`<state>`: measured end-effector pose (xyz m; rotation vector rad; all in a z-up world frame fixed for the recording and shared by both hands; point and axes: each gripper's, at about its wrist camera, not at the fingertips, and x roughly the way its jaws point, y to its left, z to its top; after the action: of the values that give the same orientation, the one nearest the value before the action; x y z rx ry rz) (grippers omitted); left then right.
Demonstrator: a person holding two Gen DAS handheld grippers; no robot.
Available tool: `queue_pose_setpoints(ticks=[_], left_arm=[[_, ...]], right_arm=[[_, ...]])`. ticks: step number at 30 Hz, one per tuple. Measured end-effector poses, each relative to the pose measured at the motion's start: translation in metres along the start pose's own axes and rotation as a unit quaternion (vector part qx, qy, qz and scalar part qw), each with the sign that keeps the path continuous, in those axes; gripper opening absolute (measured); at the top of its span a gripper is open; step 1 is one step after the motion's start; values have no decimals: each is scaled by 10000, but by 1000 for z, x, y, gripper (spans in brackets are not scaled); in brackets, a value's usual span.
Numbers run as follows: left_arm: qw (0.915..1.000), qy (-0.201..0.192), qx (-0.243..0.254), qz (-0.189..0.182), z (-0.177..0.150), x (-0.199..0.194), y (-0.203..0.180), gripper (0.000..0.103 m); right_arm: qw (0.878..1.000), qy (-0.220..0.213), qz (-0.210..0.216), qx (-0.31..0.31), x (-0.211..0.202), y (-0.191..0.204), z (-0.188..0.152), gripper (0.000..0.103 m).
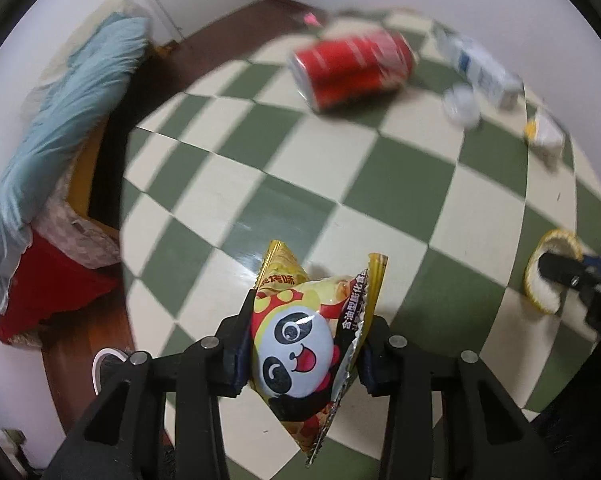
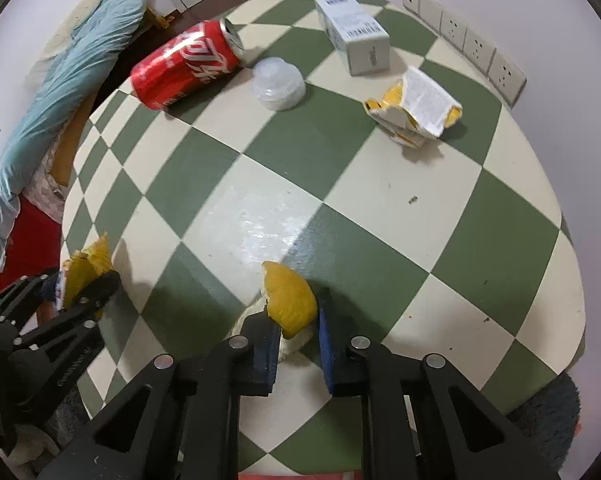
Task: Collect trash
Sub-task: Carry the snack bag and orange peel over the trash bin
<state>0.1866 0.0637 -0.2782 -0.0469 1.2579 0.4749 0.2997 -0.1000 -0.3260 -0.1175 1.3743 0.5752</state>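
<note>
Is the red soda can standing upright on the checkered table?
No, the red soda can lies on its side on the checkered table, open top facing sideways.

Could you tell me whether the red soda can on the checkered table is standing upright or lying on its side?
On its side: the red soda can lies lengthwise on the checkered table, its opened top facing sideways toward the plastic cup.

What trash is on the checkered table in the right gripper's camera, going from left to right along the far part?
Red soda can → clear plastic lid → white carton box → crumpled yellow and white wrapper.
</note>
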Motion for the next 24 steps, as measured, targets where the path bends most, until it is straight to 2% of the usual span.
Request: queue_pose_setpoints(ticks=[7,14,20,24], left_arm=[[9954,-655,-652,269,5,-58,59,38],[9844,-1127,-1190,639,-6,-114,135,38],[9730,-1186,-1639,1114,-34,-132,211,38],[9642,-1098,-2022,1318,-61,-132,264,38]], right_arm=[[9980,-403,246,-412,-40,43,10,17],[9888,-724,760,-1059,-79,126,24,16],[9760,-836,1166,-1641,-93,215,24,16],[9659,-721,1431,-2036,-85,285,20,16]])
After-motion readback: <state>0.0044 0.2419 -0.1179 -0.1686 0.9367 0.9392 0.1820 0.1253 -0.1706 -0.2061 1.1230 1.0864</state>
